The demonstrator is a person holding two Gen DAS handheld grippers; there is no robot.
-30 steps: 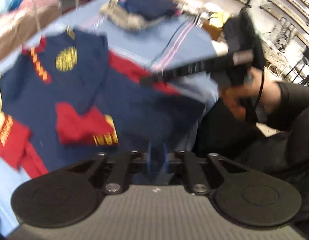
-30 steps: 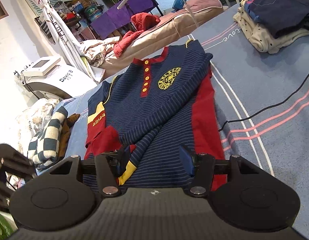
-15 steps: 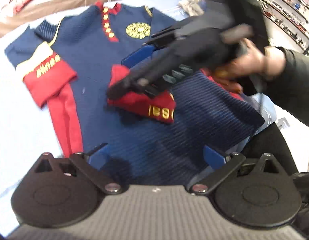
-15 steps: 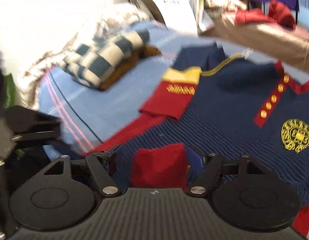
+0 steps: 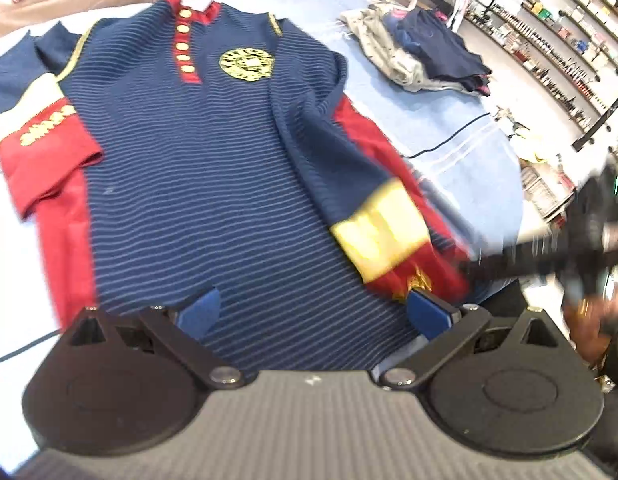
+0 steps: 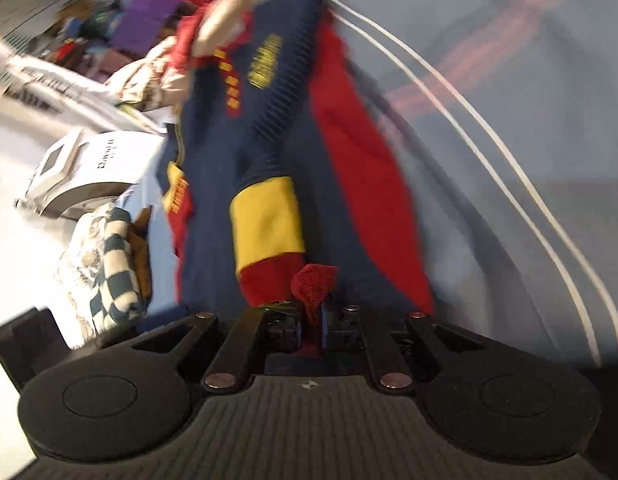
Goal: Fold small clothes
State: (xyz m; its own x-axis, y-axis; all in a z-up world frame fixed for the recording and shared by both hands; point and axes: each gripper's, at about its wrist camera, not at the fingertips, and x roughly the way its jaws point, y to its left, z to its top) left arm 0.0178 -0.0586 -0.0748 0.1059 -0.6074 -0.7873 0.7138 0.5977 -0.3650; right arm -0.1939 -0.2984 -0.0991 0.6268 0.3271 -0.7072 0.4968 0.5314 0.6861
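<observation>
Right gripper [image 6: 311, 322] just closed on the shirt's [image 5: 197, 168] red cuff [image 6: 313, 280] (soft, floppy knit); left gripper [image 5: 309, 316] wide open, empty, over the near hem.

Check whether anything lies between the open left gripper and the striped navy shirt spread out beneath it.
Nothing visible does. The left gripper hangs open over the navy shirt, only bare striped fabric between its fingers. The right gripper, its jaws just closed, pinches the red sleeve cuff off to one side.
</observation>
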